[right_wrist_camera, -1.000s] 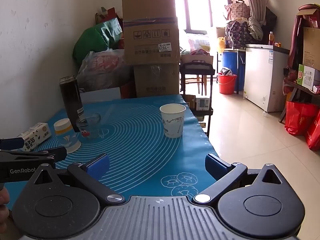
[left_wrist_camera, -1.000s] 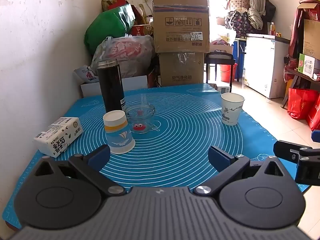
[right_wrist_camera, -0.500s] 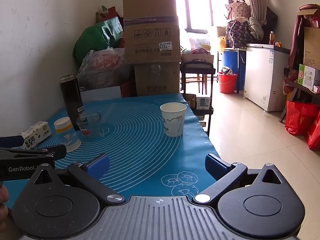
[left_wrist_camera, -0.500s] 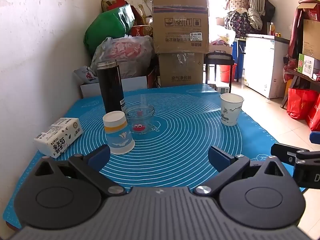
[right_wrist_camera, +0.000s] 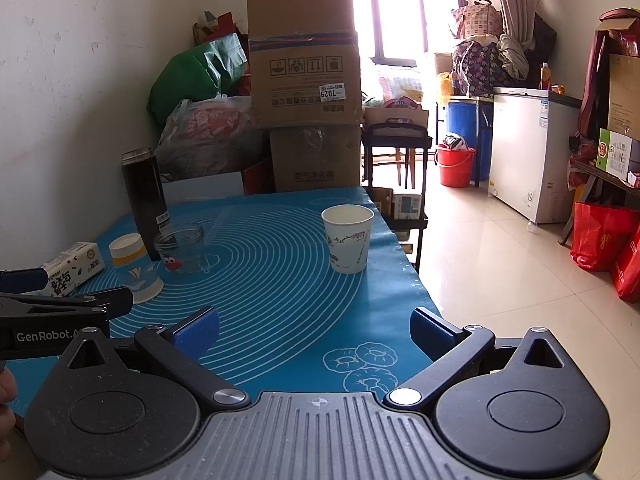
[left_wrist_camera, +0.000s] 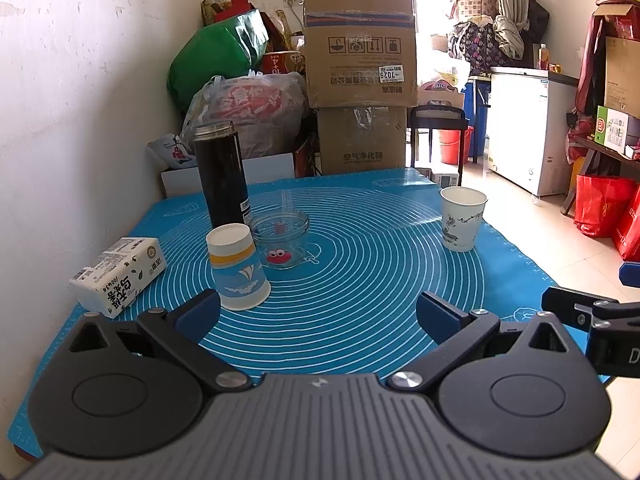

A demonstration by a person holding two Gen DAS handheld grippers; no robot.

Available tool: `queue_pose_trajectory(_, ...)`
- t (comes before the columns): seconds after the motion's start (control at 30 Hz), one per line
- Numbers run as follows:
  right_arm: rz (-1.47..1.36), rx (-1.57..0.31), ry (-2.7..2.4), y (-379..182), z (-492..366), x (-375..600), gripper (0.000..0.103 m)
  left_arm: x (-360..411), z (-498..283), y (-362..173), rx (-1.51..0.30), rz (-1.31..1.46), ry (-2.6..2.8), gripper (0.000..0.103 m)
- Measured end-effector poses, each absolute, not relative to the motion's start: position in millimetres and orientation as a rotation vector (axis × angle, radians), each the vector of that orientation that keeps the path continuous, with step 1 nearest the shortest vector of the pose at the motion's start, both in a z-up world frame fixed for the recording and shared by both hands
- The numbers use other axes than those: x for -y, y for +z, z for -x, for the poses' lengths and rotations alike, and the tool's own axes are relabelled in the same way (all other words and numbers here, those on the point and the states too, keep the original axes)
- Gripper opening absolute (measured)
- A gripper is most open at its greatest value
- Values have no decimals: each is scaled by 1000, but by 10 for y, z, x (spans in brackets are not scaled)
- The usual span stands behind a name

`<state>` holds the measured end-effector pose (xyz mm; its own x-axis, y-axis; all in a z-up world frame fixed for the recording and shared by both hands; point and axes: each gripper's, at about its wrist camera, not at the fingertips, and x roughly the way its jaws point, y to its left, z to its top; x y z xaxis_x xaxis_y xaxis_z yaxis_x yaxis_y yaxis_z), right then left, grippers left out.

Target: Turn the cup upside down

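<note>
— On the counter (left_wrist_camera: 360, 300), what sits where?
— Inverted sailboat cup (left_wrist_camera: 237, 266) at ten o'clock; upright white cup (left_wrist_camera: 462, 218) at two.
— And each tool?
— Left tool (left_wrist_camera: 318, 312) and right tool (right_wrist_camera: 314, 330) both gape wide, holding nothing.

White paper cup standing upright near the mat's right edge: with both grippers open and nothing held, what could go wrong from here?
1. The white paper cup stands near the blue mat's edge; a clumsy grasp could push it off.
2. The right gripper might crush its thin wall.
3. The left gripper faces an already inverted blue-and-yellow paper cup beside the glass jar; wrong target possible.
</note>
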<state>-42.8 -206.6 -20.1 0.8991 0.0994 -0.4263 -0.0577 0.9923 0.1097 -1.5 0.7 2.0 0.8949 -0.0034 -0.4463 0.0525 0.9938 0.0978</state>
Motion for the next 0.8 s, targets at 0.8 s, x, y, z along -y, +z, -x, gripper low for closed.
queue_pose_trajectory(0.8, -94, -447, 80, -202, 423, 2061, 103, -3, 8, 16, -465, -114, -26, 103)
